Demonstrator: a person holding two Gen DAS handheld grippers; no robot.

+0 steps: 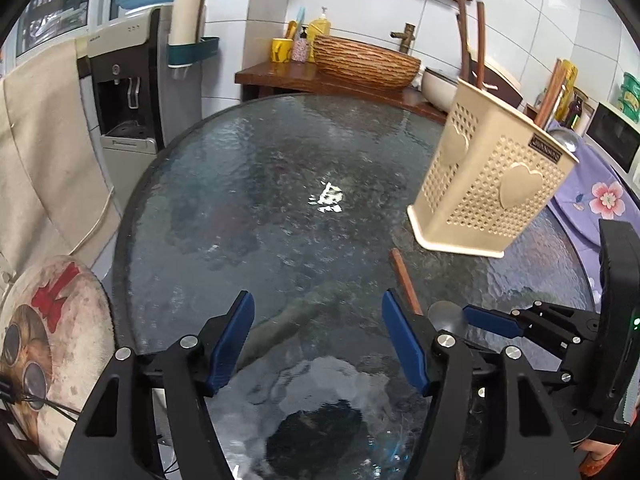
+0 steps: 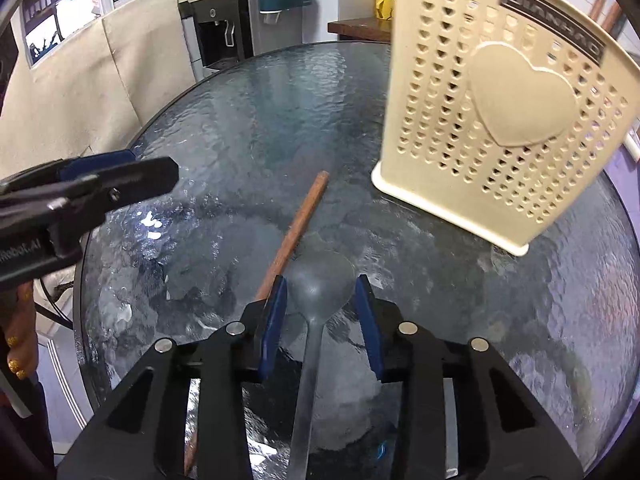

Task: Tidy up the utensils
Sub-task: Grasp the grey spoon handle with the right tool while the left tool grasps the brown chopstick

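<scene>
A metal spoon point(image 2: 316, 300) lies on the round glass table point(image 2: 248, 128), bowl pointing away. My right gripper point(image 2: 321, 292) is open, its blue pads on either side of the spoon's neck. A brown wooden stick point(image 2: 298, 220) lies just left of the spoon; it also shows in the left wrist view point(image 1: 404, 280). A cream perforated utensil holder point(image 2: 492, 108) with a heart stands behind, also in the left wrist view point(image 1: 488, 184), with wooden handles in it. My left gripper point(image 1: 318, 312) is open and empty above the table. The right gripper point(image 1: 484, 318) shows at its right.
A woven basket point(image 1: 364, 60) and bottles sit on a wooden counter behind the table. A water dispenser point(image 1: 128, 80) stands at the back left. A cloth-covered chair point(image 1: 44, 140) and a round cushion point(image 1: 48, 344) are at the left. A purple floral cloth point(image 1: 592, 192) lies at the right.
</scene>
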